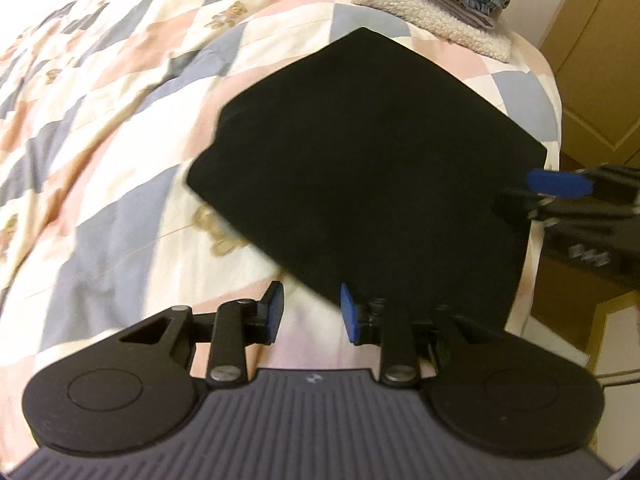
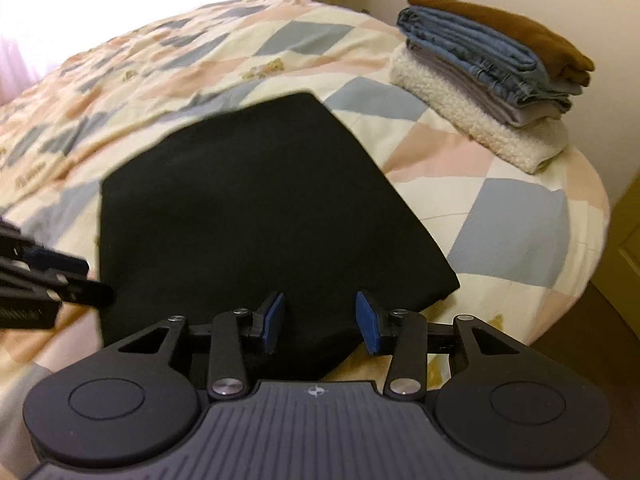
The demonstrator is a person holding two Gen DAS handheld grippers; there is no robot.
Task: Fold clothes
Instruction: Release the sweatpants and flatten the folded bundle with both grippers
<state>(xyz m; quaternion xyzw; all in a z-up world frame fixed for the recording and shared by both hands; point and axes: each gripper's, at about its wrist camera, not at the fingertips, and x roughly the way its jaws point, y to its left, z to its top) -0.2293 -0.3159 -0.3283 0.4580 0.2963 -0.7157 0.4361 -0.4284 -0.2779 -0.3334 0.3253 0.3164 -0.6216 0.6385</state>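
Note:
A black garment, folded into a flat rectangle, lies on the checkered quilt; it also shows in the right wrist view. My left gripper is open and empty at the garment's near left edge. My right gripper is open and empty over the garment's near edge. The right gripper also shows at the garment's right side in the left wrist view. The left gripper shows at the left edge of the right wrist view.
A stack of folded clothes, brown on top, then denim, grey and white fleece, sits at the bed's far right corner, also in the left wrist view. The bed edge drops off to the right beside a wooden door.

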